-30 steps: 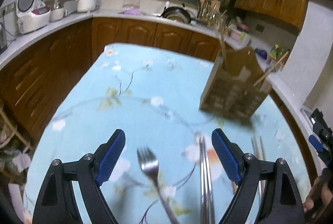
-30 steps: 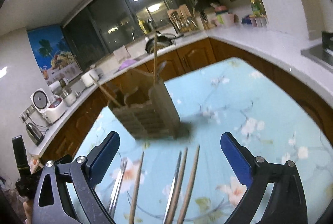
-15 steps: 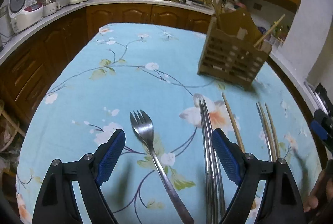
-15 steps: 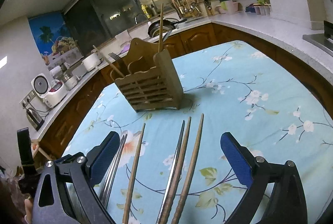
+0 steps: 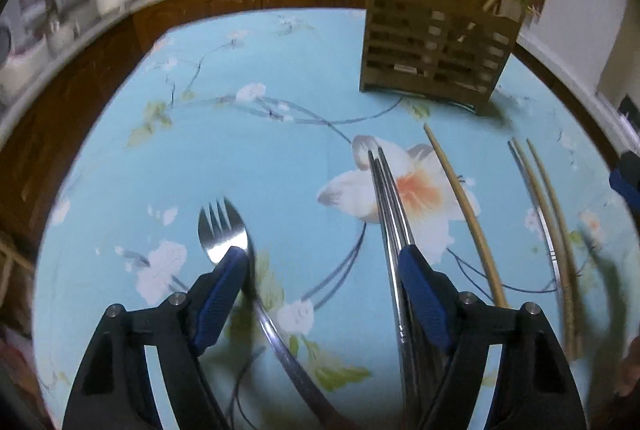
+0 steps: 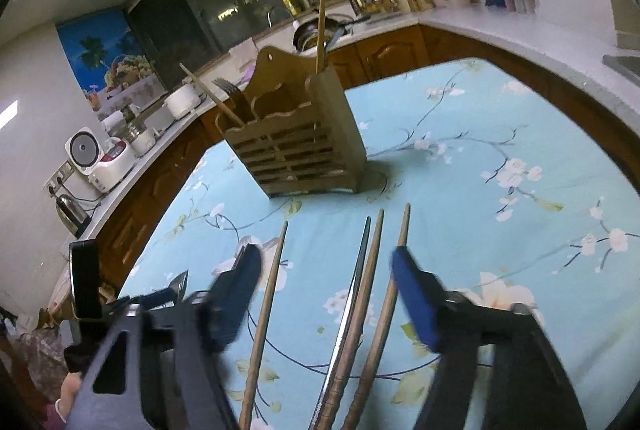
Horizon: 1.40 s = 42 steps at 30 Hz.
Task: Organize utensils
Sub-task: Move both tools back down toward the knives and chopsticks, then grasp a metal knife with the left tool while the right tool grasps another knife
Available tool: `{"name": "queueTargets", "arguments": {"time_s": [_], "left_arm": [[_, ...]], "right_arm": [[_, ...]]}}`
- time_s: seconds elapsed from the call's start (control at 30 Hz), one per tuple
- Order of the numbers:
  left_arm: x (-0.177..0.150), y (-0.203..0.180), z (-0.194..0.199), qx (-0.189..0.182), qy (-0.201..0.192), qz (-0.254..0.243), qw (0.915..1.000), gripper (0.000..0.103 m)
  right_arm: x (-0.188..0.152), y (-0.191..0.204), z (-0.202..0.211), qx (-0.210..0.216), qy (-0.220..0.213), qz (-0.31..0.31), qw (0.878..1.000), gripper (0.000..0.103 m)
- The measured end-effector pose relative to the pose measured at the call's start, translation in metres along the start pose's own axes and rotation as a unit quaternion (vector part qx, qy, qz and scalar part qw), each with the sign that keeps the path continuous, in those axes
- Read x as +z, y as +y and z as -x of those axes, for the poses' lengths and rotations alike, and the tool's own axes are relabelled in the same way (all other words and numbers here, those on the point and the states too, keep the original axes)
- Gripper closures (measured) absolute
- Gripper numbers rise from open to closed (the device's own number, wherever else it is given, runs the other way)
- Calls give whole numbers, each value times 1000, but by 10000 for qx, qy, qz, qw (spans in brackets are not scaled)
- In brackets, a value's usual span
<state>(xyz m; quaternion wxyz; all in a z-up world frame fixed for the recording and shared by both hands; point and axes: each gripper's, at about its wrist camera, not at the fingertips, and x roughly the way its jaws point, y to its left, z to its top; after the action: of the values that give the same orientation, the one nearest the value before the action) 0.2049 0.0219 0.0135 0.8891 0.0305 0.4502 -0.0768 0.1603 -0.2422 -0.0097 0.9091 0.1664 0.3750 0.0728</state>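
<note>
Both grippers spread: left gripper straddles fork; right gripper probably over several chopsticks, risking grabbing extras.

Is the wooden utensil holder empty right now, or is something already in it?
Not empty. In the right wrist view the wooden utensil holder stands upright with a fork and two wooden chopsticks sticking out.

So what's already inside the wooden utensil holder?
The wooden utensil holder shows two wooden chopsticks sticking out, one upright and one leaning, plus a fork. Its slatted walls hide anything lower down.
</note>
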Motion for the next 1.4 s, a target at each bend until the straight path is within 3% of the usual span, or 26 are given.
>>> {"name": "queueTargets", "arguments": {"time_s": [0.1,0.23,0.3,0.37,0.47,0.57,0.8,1.03,1.17,1.4], "left_arm": [[1,-7,-2,105,11,-229,9997,27],[3,-19,-12,81,40,-458,9989,30],[4,-15,-19,-201,216,-315,9991,37],[6,-13,-22,-137,188,-354,9991,43],[8,-8,-23,-253,203,-286,9991,46],[10,-4,-24,-134,189,-199,9995,50],[19,17,-26,-541,253,248,9979,52],[25,13,-36,-330,283,43,9990,65],[28,4,-39,-162,288,-190,9993,66],[38,3,-48,-182,317,-257,9990,71]], "right_arm": [[-1,1,-11,3,163,26,9999,53],[-3,4,-24,23,339,64,9994,54],[-3,5,-29,34,404,79,9991,56],[-3,5,-33,51,458,73,9989,57],[-2,3,-38,61,502,55,9987,57],[-1,2,-43,44,553,50,9984,57],[4,0,-53,5,599,75,9982,67],[6,-3,-72,-150,803,165,9965,79],[4,-3,-87,-316,987,297,9942,82],[10,-3,-101,-640,1075,601,9903,88]]}}
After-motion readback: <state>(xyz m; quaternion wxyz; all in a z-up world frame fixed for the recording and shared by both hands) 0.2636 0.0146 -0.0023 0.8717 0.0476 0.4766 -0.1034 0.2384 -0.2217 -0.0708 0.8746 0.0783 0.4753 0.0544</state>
